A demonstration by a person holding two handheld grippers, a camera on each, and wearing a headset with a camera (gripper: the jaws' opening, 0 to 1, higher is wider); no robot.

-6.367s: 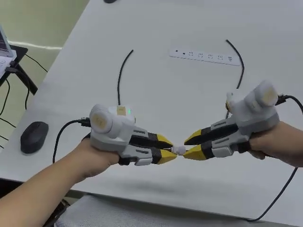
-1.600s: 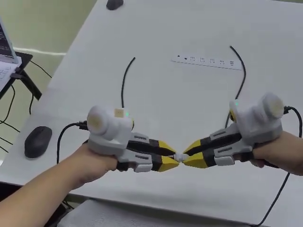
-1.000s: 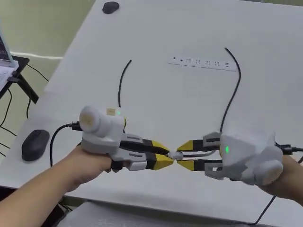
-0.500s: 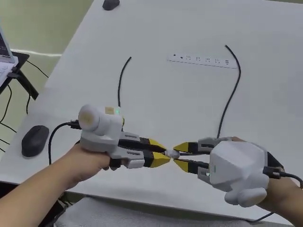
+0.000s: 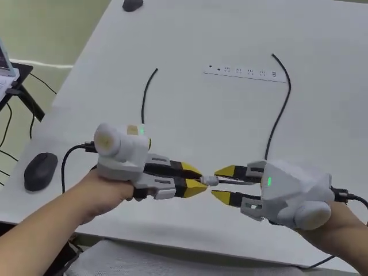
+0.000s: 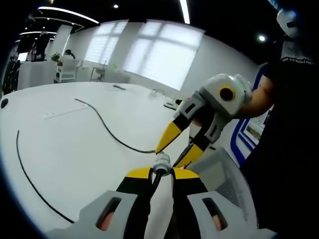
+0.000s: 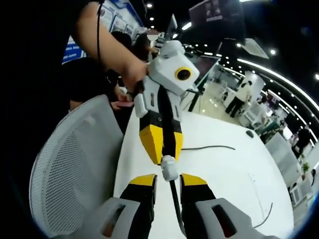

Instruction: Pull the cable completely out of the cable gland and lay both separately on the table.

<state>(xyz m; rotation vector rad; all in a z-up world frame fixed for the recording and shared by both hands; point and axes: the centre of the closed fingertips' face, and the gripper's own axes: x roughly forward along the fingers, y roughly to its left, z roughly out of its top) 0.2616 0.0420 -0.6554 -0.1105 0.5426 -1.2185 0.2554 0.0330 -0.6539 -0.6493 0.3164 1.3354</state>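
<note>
Gripping the cable gland (image 5: 210,180) at the very ends of its jaws, the left gripper (image 5: 198,179) was clenched on the small white fitting and held it in the air above the near edge of the table (image 5: 201,115). The right gripper (image 5: 218,184) faced it tip to tip, with its jaws spread apart on either side of the gland's far end. In the right gripper view the black cable (image 7: 174,196) came out of the gland and ran back down the gap between those two jaws, and neither jaw pressed on it. The cable was in the gland, and neither part lay on the table.

In the left gripper view the gland sat between the yellow tips, with the right gripper just beyond it, one jaw above and one below.

On the table, a long black wire (image 5: 282,109) curved from the right end of a white power strip (image 5: 244,72) toward the right gripper and passed out of sight behind its body. Whether it joined the cable in the gland could not be told. A shorter black wire (image 5: 145,95) lay well to the left, apart from the rest. A dark mouse (image 5: 39,171) rested near the table's left edge, beside the person's left forearm.
</note>
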